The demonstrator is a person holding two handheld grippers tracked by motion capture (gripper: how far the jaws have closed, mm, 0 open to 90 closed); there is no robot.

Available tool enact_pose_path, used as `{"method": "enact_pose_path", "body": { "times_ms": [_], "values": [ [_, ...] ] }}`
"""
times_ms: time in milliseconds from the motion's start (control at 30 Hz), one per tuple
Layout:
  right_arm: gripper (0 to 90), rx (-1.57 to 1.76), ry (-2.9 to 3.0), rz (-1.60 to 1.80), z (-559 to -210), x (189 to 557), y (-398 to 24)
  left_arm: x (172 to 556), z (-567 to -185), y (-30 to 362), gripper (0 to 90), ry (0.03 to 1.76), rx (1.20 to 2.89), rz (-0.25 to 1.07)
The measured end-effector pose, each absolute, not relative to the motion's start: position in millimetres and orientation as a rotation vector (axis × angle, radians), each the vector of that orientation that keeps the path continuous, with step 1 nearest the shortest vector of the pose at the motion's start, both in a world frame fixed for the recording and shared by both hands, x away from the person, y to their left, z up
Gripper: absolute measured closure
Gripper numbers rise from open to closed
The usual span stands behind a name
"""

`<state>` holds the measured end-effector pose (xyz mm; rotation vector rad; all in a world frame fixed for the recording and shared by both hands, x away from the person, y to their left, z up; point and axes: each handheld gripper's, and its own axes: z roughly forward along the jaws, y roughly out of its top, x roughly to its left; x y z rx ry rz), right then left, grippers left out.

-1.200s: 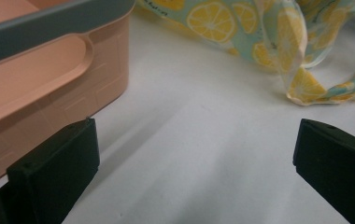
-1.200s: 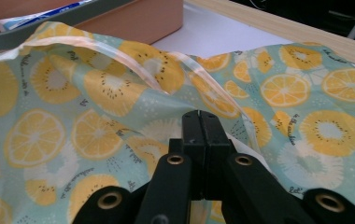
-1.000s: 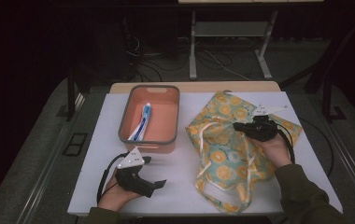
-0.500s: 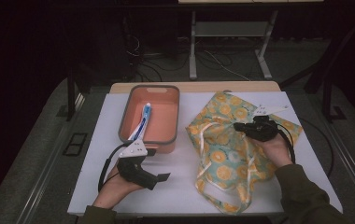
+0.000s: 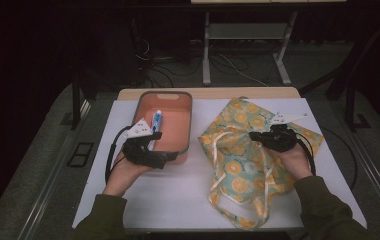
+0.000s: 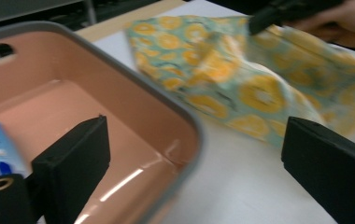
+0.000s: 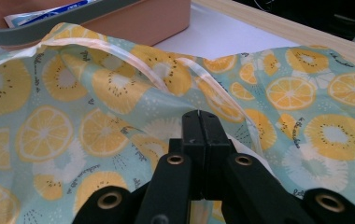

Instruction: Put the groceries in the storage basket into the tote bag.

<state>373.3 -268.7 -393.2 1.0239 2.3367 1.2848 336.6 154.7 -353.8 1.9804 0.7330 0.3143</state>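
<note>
High view: left gripper [image 5: 165, 159] raised over tray [image 5: 184, 131] corner, fingers apart.

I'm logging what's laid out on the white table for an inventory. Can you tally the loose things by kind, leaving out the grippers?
Bins: 1, the pink bin with a grey rim
Tubes: 1, the blue and white tube lying inside the bin
Bags: 1, the fruit-print cloth bag beside the bin
Total: 3
</note>
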Motion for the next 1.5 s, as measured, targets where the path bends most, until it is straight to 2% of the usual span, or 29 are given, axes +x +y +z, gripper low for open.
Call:
{"method": "enact_pose_path", "body": {
  "times_ms": [133, 300, 767, 1200, 1500],
  "values": [
    [90.0, 1.019, 2.338, 1.287, -393, 374, -268, 357, -344, 156, 13.7, 0.798, 1.978, 0.384],
    [90.0, 1.017, 2.336, 1.293, -392, 372, -269, 382, -341, 155, 16.9, 0.893, 1.970, 0.443],
    [90.0, 1.020, 2.333, 1.307, -391, 372, -270, 444, -370, 144, 15.7, 1.102, 2.092, 0.511],
    [90.0, 1.013, 2.333, 1.320, -391, 372, -272, 467, -402, 139, 13.9, 1.269, 2.216, 0.452],
    [90.0, 1.011, 2.332, 1.322, -390, 371, -271, 468, -405, 140, 18.7, 1.266, 2.220, 0.370]
  ]
}}
